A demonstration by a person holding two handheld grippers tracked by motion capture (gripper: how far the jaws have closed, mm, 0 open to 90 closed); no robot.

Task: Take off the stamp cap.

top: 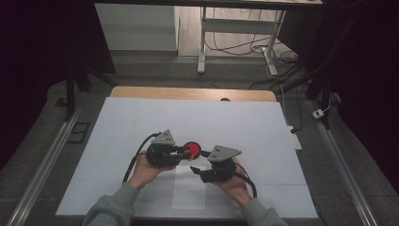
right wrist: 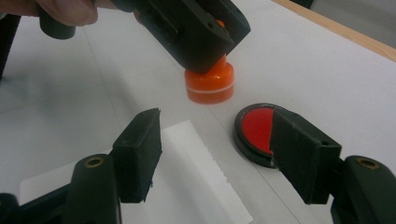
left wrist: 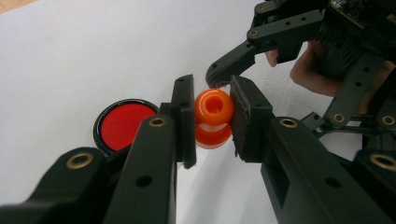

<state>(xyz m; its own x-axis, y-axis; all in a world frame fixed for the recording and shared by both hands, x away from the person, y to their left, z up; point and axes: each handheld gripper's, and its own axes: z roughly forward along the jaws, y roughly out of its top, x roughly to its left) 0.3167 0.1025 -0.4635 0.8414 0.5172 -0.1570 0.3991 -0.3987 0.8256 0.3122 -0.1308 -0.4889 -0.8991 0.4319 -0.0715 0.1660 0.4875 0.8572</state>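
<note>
Presently left tongs (left wrist: 212, 119) clenched on orange knob (left wrist: 213, 116), upright on bench (top: 263, 127); right tongs (right wrist: 215, 158) released, just right and nearer, red disc (right wrist: 257, 128) against its far pad.

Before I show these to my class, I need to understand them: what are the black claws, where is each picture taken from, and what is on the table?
A person sits at a white table and holds a hand-worked gripper in each hand. One picture looks down from above; the other two come from cameras riding on the grippers, looking along their black jaws. The left gripper is shut on the knob of an orange piece whose wider base stands on the table. The right gripper is open and holds nothing. Beside the orange piece lies a red disc in a black rim.
</note>
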